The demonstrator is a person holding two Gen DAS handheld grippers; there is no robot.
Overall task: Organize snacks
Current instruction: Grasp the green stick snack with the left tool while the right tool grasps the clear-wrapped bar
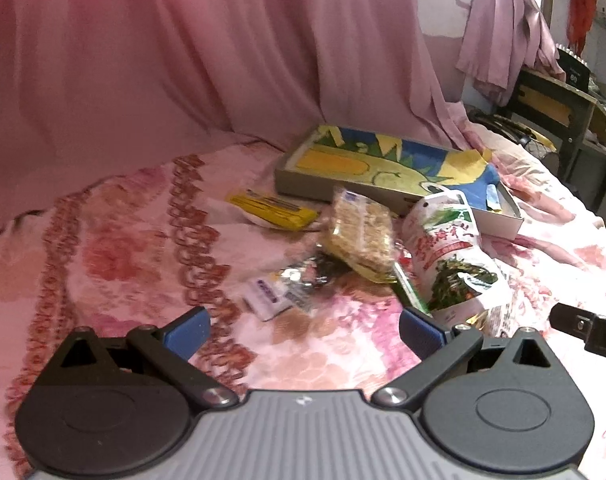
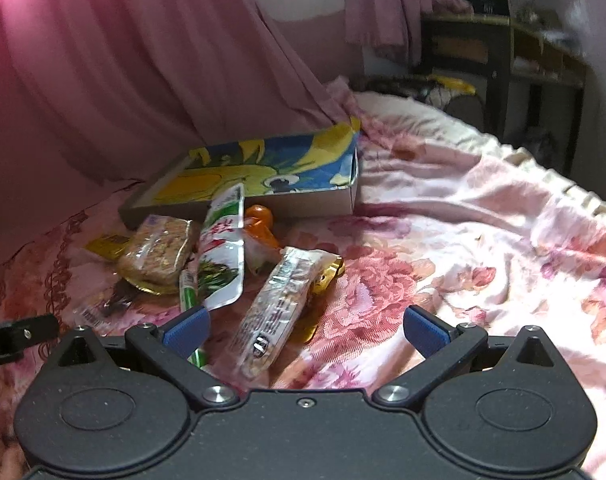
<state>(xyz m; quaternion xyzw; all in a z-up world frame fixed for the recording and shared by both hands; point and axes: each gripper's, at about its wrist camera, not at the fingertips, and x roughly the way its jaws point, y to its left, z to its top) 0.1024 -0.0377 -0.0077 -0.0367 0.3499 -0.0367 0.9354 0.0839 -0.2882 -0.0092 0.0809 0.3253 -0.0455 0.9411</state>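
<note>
Snack packets lie in a heap on a pink flowered bedsheet in front of a shallow box (image 1: 303,190) lined with a blue and yellow cartoon picture. In the left wrist view I see a yellow packet (image 1: 273,211), a clear-wrapped brown cracker pack (image 1: 361,232), a white and green pouch (image 1: 453,256) and small silver sachets (image 1: 287,286). My left gripper (image 1: 305,330) hovers open just short of the sachets. In the right wrist view my right gripper (image 2: 305,326) is open over a long clear snack bar (image 2: 279,300), beside the white and green pouch (image 2: 221,256), cracker pack (image 2: 159,254) and box (image 2: 311,200).
A pink curtain (image 1: 183,60) hangs close behind the box. An orange wrapper (image 2: 259,222) and a gold packet (image 2: 323,276) lie in the heap. Dark wooden furniture (image 2: 499,64) stands beyond the bed at the right. Open bedsheet (image 2: 483,220) spreads to the right of the snacks.
</note>
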